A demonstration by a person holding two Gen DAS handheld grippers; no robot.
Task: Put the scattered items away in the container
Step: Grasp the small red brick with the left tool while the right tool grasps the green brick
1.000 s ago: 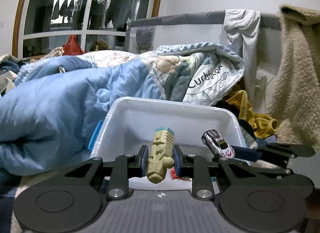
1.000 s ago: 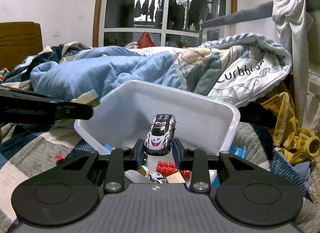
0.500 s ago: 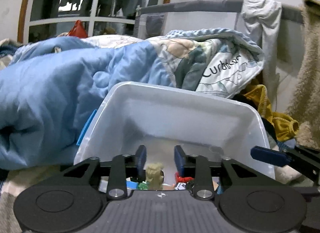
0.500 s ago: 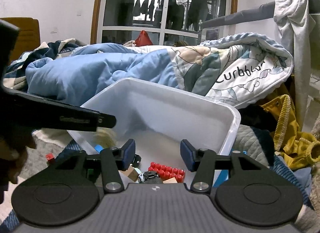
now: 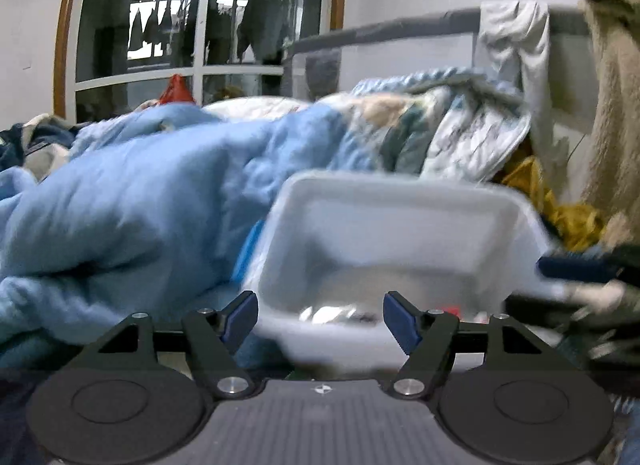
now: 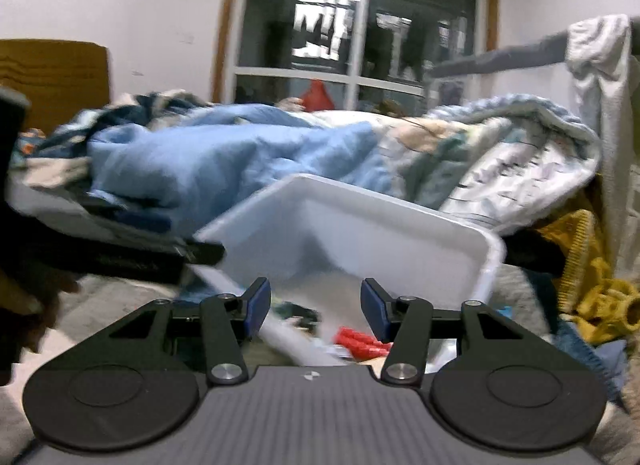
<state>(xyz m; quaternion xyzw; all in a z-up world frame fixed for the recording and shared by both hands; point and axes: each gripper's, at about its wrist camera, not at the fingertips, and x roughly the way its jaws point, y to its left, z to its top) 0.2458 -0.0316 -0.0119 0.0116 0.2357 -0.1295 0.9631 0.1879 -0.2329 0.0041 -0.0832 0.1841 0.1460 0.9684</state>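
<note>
A white plastic bin (image 5: 400,201) stands on the bed; it also shows in the right wrist view (image 6: 360,209). My left gripper (image 5: 320,321) is open and empty, at the bin's near left corner. My right gripper (image 6: 316,307) is open and empty, over the bin's near rim. Inside the bin I see a red studded brick (image 6: 360,339) and other blurred toys. The right gripper's finger (image 5: 576,265) shows at the right of the left wrist view. The left gripper's arm (image 6: 120,257) crosses the left of the right wrist view.
A rumpled blue duvet (image 5: 140,201) lies left of and behind the bin. A patterned quilt (image 6: 500,161) lies behind it. A yellow garment (image 6: 592,285) and a beige fleece (image 5: 616,105) are at the right. A window (image 6: 360,33) is at the back.
One second ago the left gripper held a beige figure and the right held a toy car. Both opened and dropped them into the bin. Both grippers now pull back and left, blurred.
</note>
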